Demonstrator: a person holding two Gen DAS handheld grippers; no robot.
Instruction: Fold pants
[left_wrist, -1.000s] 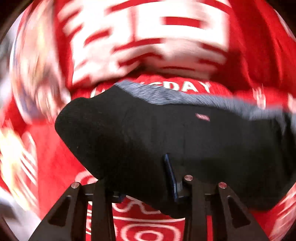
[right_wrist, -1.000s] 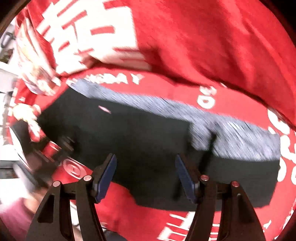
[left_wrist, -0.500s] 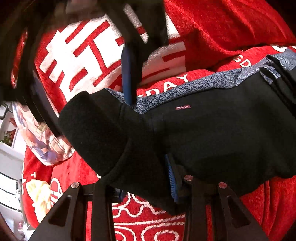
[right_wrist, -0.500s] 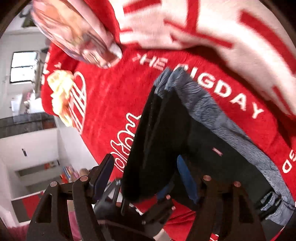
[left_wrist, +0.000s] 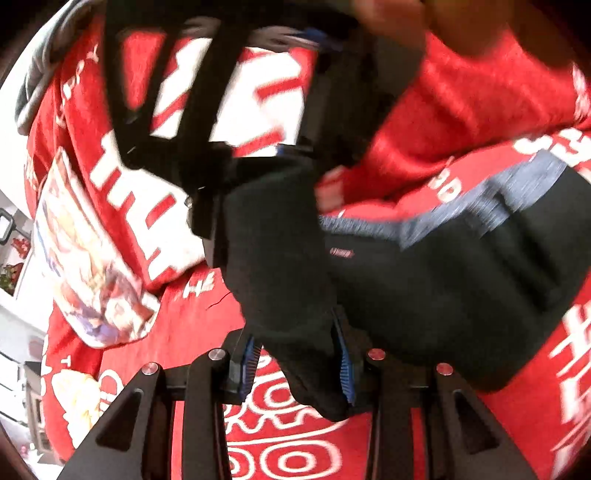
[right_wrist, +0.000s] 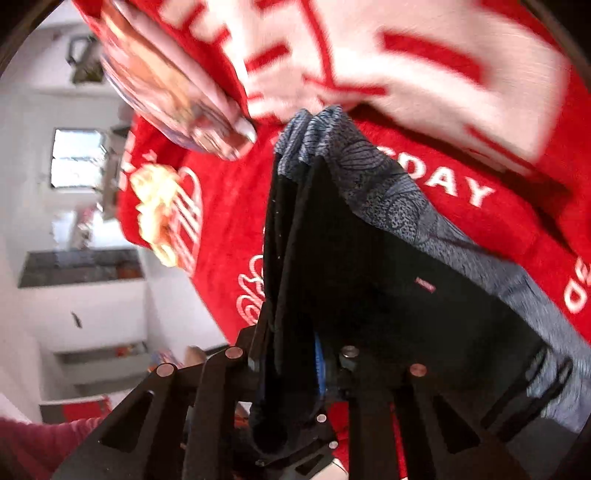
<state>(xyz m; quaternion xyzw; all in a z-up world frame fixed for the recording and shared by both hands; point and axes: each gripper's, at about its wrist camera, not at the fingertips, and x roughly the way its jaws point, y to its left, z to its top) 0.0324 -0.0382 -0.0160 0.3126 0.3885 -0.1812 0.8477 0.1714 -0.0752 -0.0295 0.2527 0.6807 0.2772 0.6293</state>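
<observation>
Pants (left_wrist: 443, 280): lifted off red blanket (left_wrist: 461, 96) for folding; left gripper (left_wrist: 295, 362) clamped on fabric, right gripper (right_wrist: 291, 369) closing on it.

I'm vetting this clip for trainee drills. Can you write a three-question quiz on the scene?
1. True or false: the left gripper is clamped on the black fleece pants with a grey patterned waistband.
2. What lies under the pants? A) a bare wooden table B) a red blanket with white lettering C) a blue towel
3. Fill in: a small red ___ is sewn just below the waistband.

Key: 1 true; 2 B; 3 label. Extra note: the right gripper is closing with pants fabric between its fingers.
</observation>
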